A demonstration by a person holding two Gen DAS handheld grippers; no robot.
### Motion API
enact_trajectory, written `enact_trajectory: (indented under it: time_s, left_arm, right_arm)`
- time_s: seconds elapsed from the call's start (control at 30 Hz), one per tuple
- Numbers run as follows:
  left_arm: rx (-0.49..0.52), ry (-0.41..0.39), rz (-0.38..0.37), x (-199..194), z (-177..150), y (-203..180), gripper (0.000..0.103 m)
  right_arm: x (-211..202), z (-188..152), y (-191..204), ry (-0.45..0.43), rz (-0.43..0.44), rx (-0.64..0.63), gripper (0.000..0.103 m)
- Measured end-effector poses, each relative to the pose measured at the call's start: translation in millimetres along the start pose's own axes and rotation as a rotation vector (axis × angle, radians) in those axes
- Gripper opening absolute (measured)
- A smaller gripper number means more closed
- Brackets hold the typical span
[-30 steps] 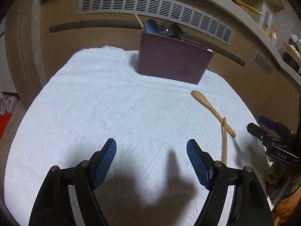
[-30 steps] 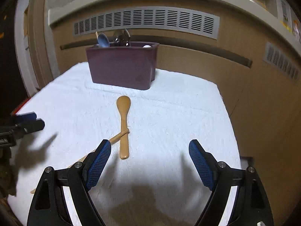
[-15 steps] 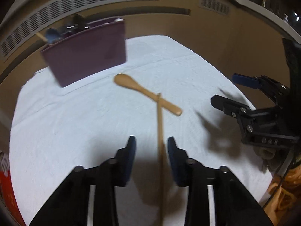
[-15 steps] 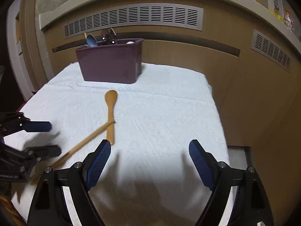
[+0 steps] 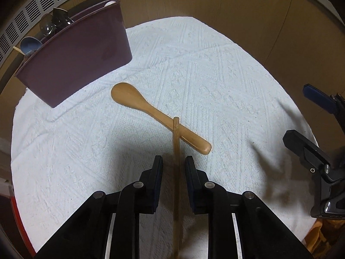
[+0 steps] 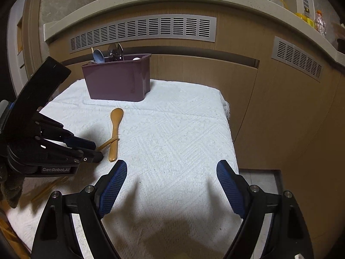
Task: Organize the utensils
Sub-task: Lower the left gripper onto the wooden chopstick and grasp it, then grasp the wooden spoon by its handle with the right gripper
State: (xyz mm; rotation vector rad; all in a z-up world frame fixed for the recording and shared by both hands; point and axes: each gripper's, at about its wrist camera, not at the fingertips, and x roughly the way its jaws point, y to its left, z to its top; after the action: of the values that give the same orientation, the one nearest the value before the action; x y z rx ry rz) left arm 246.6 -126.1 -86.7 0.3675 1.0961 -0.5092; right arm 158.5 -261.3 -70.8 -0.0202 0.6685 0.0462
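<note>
A wooden spoon lies on the white cloth, with a thin wooden chopstick resting across its handle. My left gripper points steeply down over the chopstick. Its jaws are closing, the stick runs between them, and a small gap shows on each side. The right wrist view shows the left gripper low over the chopstick beside the spoon. My right gripper stands open over bare cloth with nothing between its fingers. A purple bin at the back holds several utensils.
The cloth-covered table ends at the right, against wooden cabinet fronts with vent grilles. The purple bin stands at the far left in the left wrist view. The right gripper shows at that view's right edge.
My left gripper swung right across the cloth, rolled, and came over the chopstick, with its jaws narrowing around it. The right gripper drifted slightly and stayed open.
</note>
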Motion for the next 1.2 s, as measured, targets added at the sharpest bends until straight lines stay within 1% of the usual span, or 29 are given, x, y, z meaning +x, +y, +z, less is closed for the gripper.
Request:
enact_trajectory:
  time_s: [0.1,0.2,0.27,0.3,0.33,0.37,0.43,0.47,0.5,0.53,0.63,0.67,0.7,0.73,0.8,0.9,0.93,0.97,1.0,1.03,1.07,1.2]
  left_arm:
    - [-0.013,0.006,-0.012,2,2,3,0.022]
    - [-0.042,0.016,-0.041,2,3,9,0.023]
    - [-0.044,0.006,-0.046,1,2,10,0.023]
    - [-0.035,-0.017,-0.04,-1,-1,8,0.021]
    - [-0.032,-0.035,-0.038,-3,-5,8,0.018]
    - [-0.038,-0.058,-0.048,-5,-8,9,0.006]
    - [-0.112,-0.096,-0.091,-13,-16,21,0.006]
    - [-0.163,-0.137,-0.102,-22,-21,31,0.006]
    - [-0.196,-0.176,-0.093,-31,-26,40,0.006]
    - [-0.233,-0.233,-0.069,-44,-32,51,0.006]
    - [-0.311,-0.346,-0.014,-79,-49,75,0.006]
    - [-0.338,-0.395,0.007,-94,-56,86,0.006]
    - [-0.352,-0.424,0.019,-104,-60,91,0.006]
    - [-0.368,-0.469,0.032,-118,-67,99,0.006]
    - [-0.384,-0.529,0.041,-134,-71,111,0.006]
    - [-0.411,-0.595,0.032,-147,-77,129,0.006]
    - [-0.419,-0.611,0.023,-153,-84,136,0.006]
    - [-0.429,-0.628,0.012,-159,-90,140,0.006]
    - [-0.438,-0.644,0.0,-163,-95,143,0.006]
    - [-0.449,-0.661,-0.018,-167,-100,147,0.006]
    - [-0.453,-0.669,-0.029,-170,-105,149,0.006]
    - [-0.475,-0.675,-0.048,-168,-113,154,0.006]
  right_arm:
    - [0,0,-1,0.002,-0.005,0.007,0.083]
    - [1,0,-1,0.003,-0.009,0.007,0.083]
    - [0,2,1,0.001,-0.014,-0.002,0.083]
    - [0,4,3,-0.002,-0.017,-0.012,0.083]
    - [-1,7,5,-0.005,-0.021,-0.027,0.083]
    - [-1,10,7,-0.008,-0.021,-0.041,0.083]
    - [-2,17,12,-0.013,-0.011,-0.072,0.083]
    - [-1,21,15,-0.012,0.0,-0.091,0.083]
    - [1,26,19,-0.006,0.012,-0.111,0.083]
    - [5,30,23,0.006,0.023,-0.129,0.083]
    - [23,43,39,0.068,0.083,-0.179,0.083]
    - [28,47,44,0.084,0.104,-0.191,0.083]
    - [36,53,52,0.101,0.133,-0.208,0.083]
    - [40,56,57,0.109,0.15,-0.218,0.083]
    - [57,68,73,0.137,0.182,-0.246,0.083]
    - [84,83,91,0.18,0.212,-0.256,0.082]
    - [93,87,94,0.194,0.215,-0.252,0.077]
    - [105,91,98,0.218,0.218,-0.247,0.069]
    - [118,95,102,0.248,0.216,-0.238,0.064]
    - [127,97,104,0.269,0.213,-0.234,0.055]
    - [138,99,107,0.292,0.208,-0.232,0.05]
    - [168,104,113,0.346,0.171,-0.221,0.05]
